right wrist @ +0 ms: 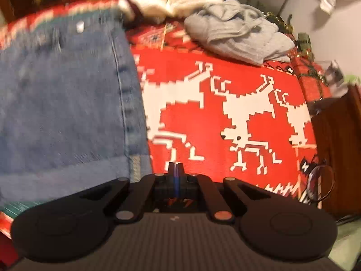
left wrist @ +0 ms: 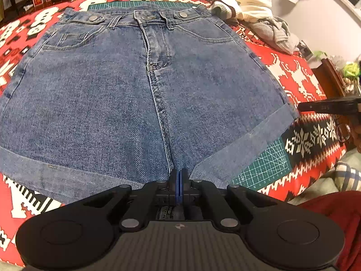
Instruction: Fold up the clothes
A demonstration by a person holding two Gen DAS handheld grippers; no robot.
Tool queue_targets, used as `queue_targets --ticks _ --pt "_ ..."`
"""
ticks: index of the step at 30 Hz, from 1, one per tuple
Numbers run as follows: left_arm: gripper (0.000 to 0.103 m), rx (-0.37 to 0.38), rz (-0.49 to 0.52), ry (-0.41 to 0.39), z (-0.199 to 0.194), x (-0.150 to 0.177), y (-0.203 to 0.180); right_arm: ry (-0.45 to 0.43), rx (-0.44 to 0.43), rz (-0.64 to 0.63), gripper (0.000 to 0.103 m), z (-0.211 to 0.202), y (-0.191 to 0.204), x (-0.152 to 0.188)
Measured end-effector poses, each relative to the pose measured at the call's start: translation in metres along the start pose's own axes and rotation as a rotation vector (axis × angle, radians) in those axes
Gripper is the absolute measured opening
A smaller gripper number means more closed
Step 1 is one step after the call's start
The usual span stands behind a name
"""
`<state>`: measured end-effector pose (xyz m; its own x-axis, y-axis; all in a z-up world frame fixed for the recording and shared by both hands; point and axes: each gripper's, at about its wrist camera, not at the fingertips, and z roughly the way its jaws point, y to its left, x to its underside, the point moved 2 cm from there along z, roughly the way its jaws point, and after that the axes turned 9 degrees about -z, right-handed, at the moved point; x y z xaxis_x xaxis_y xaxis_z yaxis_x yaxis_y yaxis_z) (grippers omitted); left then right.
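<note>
Blue denim shorts lie flat and front-up on a red patterned blanket, waistband far, rolled cuffs near. My left gripper is shut, its fingertips at the crotch edge; no fabric shows between the pads. In the right wrist view, the shorts fill the left side, blurred. My right gripper is shut with nothing in it, over the blanket just right of the shorts' leg cuff. Its black tip also shows at the right of the left wrist view.
A cream sweater and a crumpled grey garment lie at the far right of the blanket. A green cutting mat peeks out under the shorts. Glasses rest at the blanket's right edge beside wooden furniture.
</note>
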<state>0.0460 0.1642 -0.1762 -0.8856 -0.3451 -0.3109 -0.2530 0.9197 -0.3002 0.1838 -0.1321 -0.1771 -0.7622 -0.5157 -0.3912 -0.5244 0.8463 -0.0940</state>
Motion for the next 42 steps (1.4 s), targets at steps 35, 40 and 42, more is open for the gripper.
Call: queue_targets --ticks 35,40,42 --pt "0.002 0.062 -0.081 0.040 0.002 -0.004 0.009 0.090 -0.390 -0.298 0.010 -0.011 0.207 0.000" --pt "0.002 0.070 -0.102 0.047 0.002 -0.006 0.011 0.133 -0.393 -0.276 0.009 -0.008 0.207 0.005" --pt "0.002 0.072 -0.104 0.048 0.002 -0.006 0.011 0.144 -0.391 -0.280 0.009 -0.008 0.207 0.008"
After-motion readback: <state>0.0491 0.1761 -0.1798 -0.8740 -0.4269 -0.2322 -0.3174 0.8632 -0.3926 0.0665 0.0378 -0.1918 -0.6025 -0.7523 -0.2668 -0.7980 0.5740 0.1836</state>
